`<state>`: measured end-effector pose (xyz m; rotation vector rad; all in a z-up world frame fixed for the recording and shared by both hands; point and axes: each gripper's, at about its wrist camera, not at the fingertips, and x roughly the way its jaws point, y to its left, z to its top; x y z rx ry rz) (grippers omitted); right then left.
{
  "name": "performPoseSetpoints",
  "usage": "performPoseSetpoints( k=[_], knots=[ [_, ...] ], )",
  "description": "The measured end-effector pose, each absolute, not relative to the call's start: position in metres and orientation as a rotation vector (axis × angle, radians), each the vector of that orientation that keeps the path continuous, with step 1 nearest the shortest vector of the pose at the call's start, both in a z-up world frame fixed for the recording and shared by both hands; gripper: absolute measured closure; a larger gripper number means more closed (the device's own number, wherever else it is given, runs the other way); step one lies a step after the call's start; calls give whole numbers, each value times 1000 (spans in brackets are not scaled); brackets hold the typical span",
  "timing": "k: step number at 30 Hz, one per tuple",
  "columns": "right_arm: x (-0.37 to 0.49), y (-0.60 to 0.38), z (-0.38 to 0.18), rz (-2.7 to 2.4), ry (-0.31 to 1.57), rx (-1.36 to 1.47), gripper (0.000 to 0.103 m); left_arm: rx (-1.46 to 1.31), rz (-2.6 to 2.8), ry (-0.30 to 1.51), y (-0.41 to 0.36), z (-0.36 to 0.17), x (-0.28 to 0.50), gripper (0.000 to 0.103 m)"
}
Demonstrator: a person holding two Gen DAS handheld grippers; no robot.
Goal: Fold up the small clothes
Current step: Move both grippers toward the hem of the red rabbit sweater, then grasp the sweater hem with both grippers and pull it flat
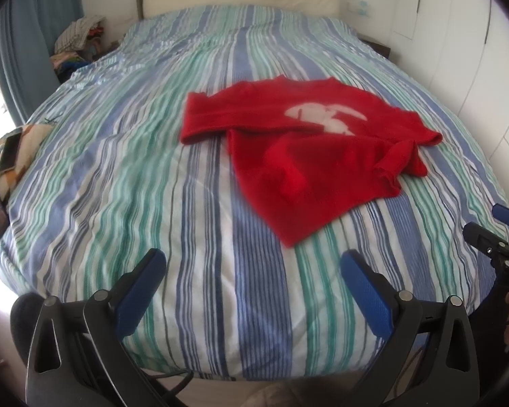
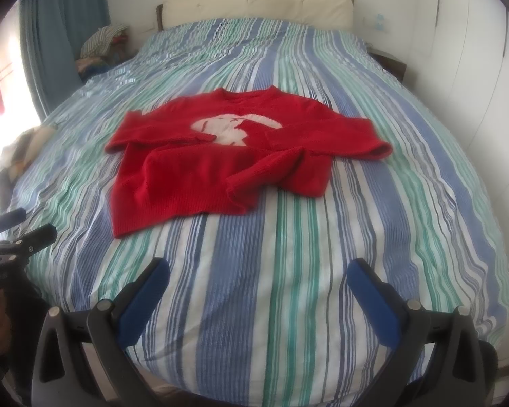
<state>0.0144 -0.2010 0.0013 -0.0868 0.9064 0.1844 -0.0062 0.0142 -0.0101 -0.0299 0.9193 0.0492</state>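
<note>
A small red knit sweater (image 1: pixel 308 142) with a white rabbit motif lies on the striped bed cover (image 1: pixel 152 176), face up, both sleeves folded in across its front. It also shows in the right wrist view (image 2: pixel 220 156). My left gripper (image 1: pixel 252 259) is open and empty, hovering over the near part of the bed, short of the sweater's hem. My right gripper (image 2: pixel 259 269) is open and empty too, nearer than the sweater. Each gripper shows at the edge of the other's view: the right one (image 1: pixel 492 227) and the left one (image 2: pixel 20 227).
A cream headboard (image 2: pixel 254 3) stands at the far end. A pile of clothes (image 1: pixel 79 34) sits at the back left. A phone on patterned cloth (image 1: pixel 10 152) lies at the bed's left edge. White wardrobe doors (image 2: pixel 485 68) line the right side.
</note>
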Motion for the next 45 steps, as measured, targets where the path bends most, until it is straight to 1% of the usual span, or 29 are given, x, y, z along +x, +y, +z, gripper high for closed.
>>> performPoseSetpoints(
  k=[35, 45],
  knots=[
    [19, -207, -7, 164, 924, -58, 0, -34, 36, 939, 11, -17, -6, 0],
    [15, -208, -1, 157, 902, -61, 0, -111, 40, 965, 38, -28, -7, 0]
  ],
)
